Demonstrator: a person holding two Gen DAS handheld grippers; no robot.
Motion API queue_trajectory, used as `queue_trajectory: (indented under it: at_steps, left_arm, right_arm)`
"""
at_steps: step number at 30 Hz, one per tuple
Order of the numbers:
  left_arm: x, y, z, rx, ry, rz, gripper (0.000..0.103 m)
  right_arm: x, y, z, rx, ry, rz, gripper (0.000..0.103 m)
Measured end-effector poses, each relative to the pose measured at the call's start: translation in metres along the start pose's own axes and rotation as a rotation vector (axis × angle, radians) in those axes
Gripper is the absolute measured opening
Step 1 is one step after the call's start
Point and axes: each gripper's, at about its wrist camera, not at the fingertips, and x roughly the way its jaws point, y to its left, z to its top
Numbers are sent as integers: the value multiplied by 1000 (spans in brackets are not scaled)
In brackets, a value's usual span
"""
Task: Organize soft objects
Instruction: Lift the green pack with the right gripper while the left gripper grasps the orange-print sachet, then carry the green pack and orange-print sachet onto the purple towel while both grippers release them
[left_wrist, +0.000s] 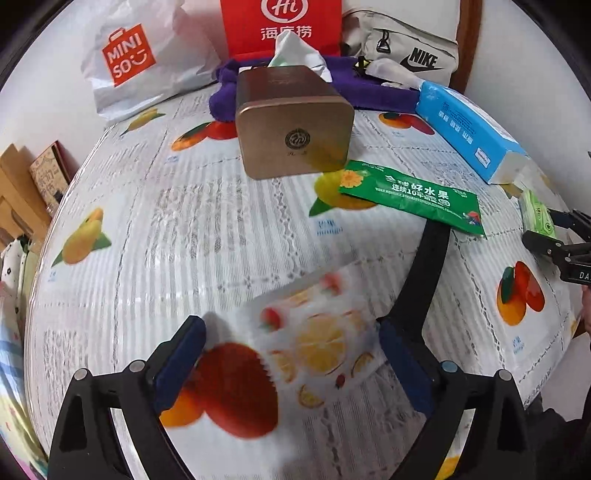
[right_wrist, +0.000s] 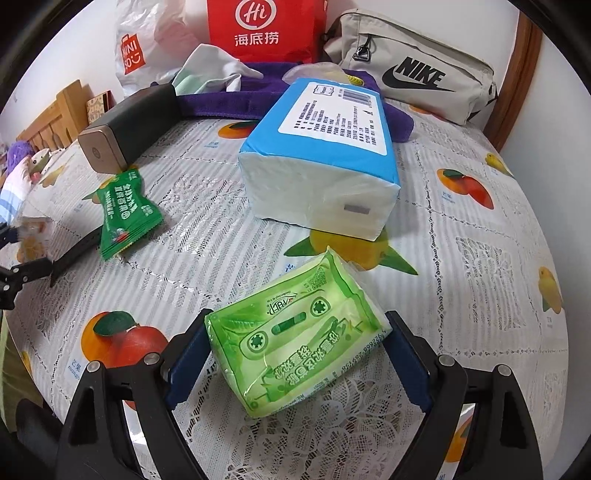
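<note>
Left gripper wide, straddling fruit-print tissue pack without pressing; right gripper clamps green tissue pack for sorting

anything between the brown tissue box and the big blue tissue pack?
Only bare tablecloth lies between the brown box and the blue pack; the green sachet sits nearer the camera. Right wrist view.

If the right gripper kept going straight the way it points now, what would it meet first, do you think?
Most likely the green tissue pack: it already sits between the right gripper's blue pads. Whether they press it is unclear. Beyond it, probably the tablecloth before the blue tissue pack, though depth is uncertain.
</note>
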Motion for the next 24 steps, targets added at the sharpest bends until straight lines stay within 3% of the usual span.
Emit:
queue_trajectory:
  at_steps: [2, 6, 8, 11, 14, 18, 22, 23, 24]
  left_arm:
    - [0, 0, 2, 4, -14, -3, 86]
    - [-7, -5, 0, 25, -58, -12, 53]
    - [-9, -6, -1, 25, -65, -9, 45]
    - [-14, -4, -7, 15, -71, -12, 22]
    - [-16, 2, -12, -12, -85, -9, 10]
    - [-15, 13, -9, -80, -92, -32, 7]
    - [-17, 13, -9, -65, -59, -28, 10]
    - [-19, 14, -12, -65, -54, -54, 18]
    - [-20, 14, -14, -62, -49, -82, 34]
  right_arm:
    - [0, -1, 0, 7, 1, 2, 88]
    - [0, -3, -1, 15, -6, 5, 88]
    - [0, -2, 0, 13, -7, 4, 88]
    - [-1, -2, 0, 8, -3, 2, 88]
    - [-2, -3, -3, 13, -10, 5, 88]
    - [-2, -3, -3, 19, -16, 2, 88]
    - [-2, -4, -2, 18, -13, 4, 88]
    - [-2, -4, -3, 19, -13, 5, 88]
    - [-2, -5, -3, 22, -15, 8, 88]
